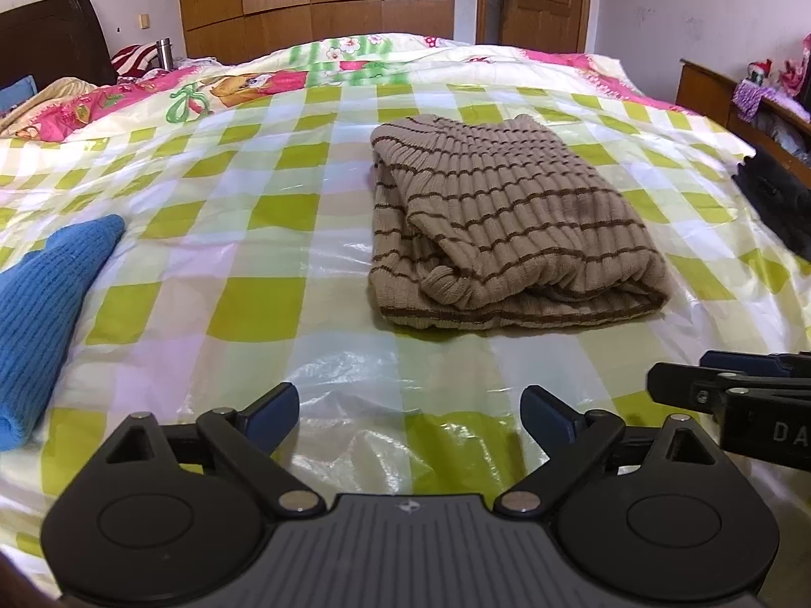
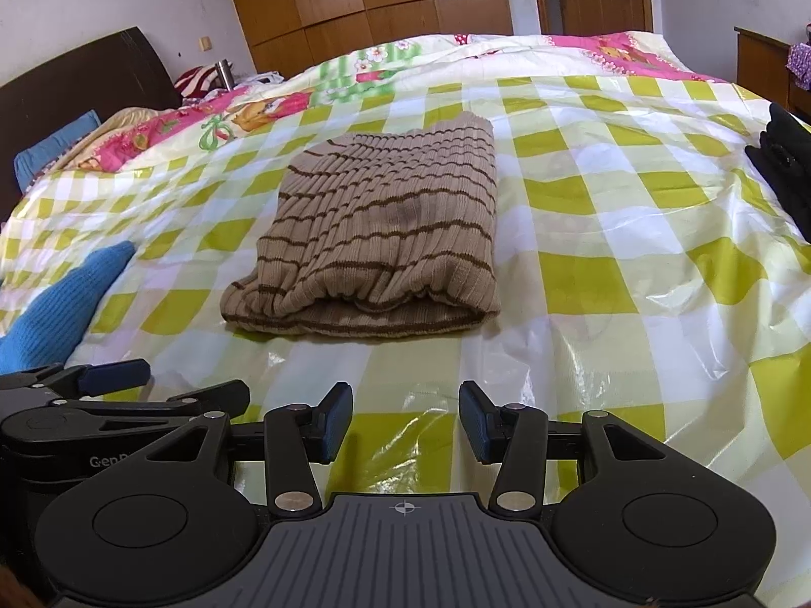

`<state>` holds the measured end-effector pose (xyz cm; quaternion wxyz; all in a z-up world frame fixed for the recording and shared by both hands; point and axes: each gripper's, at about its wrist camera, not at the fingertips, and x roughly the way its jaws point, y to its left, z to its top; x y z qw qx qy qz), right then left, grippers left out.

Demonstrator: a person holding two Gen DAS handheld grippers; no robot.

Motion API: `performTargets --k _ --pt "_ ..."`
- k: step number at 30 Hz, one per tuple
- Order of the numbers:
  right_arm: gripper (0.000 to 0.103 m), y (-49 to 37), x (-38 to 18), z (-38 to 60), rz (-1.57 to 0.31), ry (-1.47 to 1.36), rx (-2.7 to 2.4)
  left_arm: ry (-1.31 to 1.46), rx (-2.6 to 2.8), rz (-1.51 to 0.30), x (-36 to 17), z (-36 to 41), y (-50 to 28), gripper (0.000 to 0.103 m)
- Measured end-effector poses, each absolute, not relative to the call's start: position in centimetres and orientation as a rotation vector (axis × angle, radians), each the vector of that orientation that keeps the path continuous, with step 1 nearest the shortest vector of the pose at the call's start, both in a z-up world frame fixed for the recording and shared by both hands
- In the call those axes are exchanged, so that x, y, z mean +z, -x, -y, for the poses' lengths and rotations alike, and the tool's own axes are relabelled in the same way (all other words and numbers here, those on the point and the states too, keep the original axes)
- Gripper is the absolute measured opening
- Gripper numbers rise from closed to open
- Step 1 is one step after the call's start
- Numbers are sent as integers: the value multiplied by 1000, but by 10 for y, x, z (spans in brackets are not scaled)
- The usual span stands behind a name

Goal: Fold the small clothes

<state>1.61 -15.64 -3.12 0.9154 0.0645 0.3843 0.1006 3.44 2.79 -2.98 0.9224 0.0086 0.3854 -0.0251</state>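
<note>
sweater [image 1: 512,233] mid-bed [image 1: 304,304] | knit [image 1: 40,314] left | dark garment [image 1: 780,207] right

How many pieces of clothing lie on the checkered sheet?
3: a striped tan sweater folded in the middle, a blue knit at the left edge, a black garment at the right edge. Others may be hidden.

Left gripper [image 1: 409,413] is all matte black: two round discs flank a grey ribbed plate stamped with a small crosshair mark. Angled black link arms carry silver rivets, and the fingertips [image 1: 271,413] wear dark blue pads. Right gripper [image 2: 405,428] is built the same, grey ribbed plate, crosshair, silver rivets, blue pads [image 2: 337,423]. Pale lettering shows on each black body beside the discs.
</note>
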Motion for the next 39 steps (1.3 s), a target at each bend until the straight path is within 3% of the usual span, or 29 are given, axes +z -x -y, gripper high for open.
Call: performTargets --k 39 --pt "49 -12 -41 148 -807 -72 211 -74 -39 -825 -34 -21 -35 103"
